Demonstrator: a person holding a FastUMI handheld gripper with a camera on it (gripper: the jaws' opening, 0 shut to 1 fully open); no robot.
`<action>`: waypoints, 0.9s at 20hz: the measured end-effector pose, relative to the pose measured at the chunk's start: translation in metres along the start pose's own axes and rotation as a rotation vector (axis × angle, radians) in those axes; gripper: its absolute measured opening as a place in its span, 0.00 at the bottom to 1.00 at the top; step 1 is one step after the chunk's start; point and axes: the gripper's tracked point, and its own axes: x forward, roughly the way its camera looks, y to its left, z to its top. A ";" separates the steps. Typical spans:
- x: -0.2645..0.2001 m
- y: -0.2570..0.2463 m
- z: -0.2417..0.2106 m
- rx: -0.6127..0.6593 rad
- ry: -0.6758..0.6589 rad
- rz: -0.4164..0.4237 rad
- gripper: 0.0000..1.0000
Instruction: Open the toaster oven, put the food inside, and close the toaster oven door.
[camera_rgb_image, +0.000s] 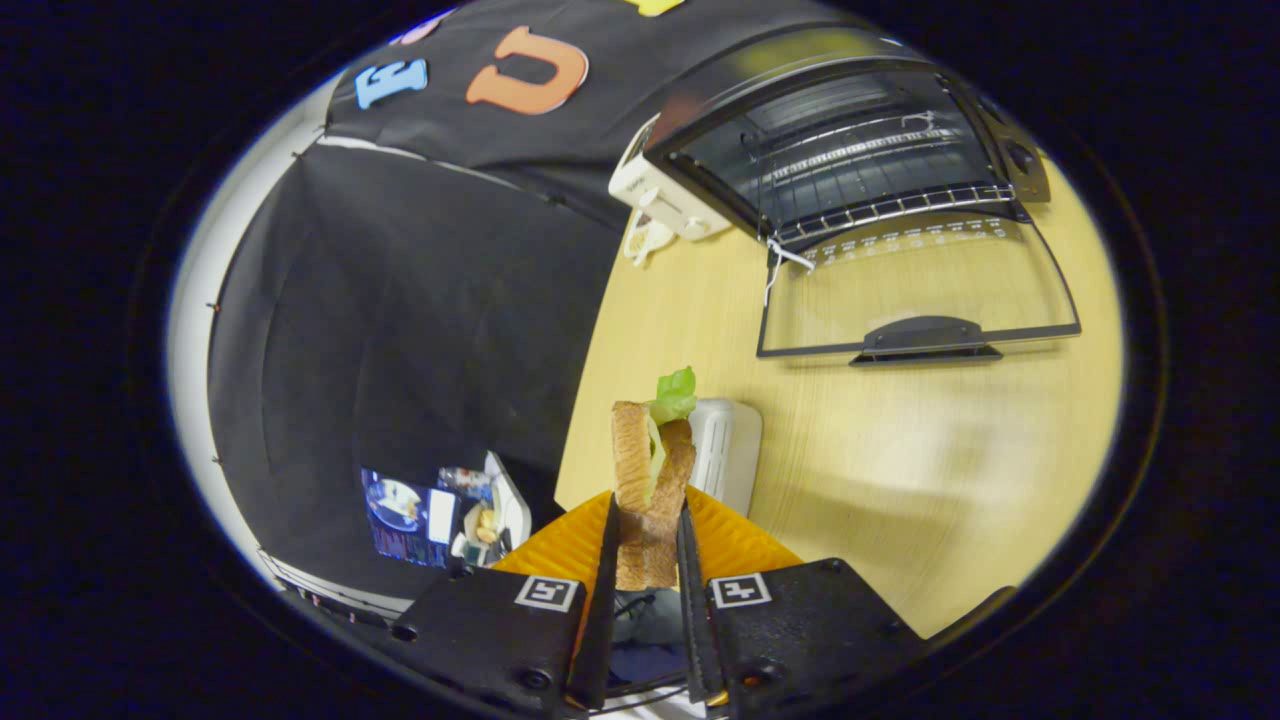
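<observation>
Clamped between both fingers of the gripper (646, 545) is a toasted sandwich with green lettuce poking from its top (652, 480), held upright and lifted above the pale wooden tabletop (900, 470). Just under the fingers sits a ridged orange plate (735, 540), and right behind it, touching the sandwich's outline, lies a white ribbed plastic block (728, 450). Well beyond them stands the black toaster oven with a white side panel (840, 140). Its glass door with a dark handle (915, 300) is swung fully down, resting flat toward the table, and the wire rack inside (880, 205) is bare. Black cloth hangs beside the table.
</observation>
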 end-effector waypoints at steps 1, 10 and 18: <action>-0.004 -0.004 0.011 0.010 -0.060 0.019 0.35; -0.060 -0.038 0.117 0.221 -0.796 0.253 0.34; -0.051 -0.091 0.172 0.487 -0.969 0.296 0.34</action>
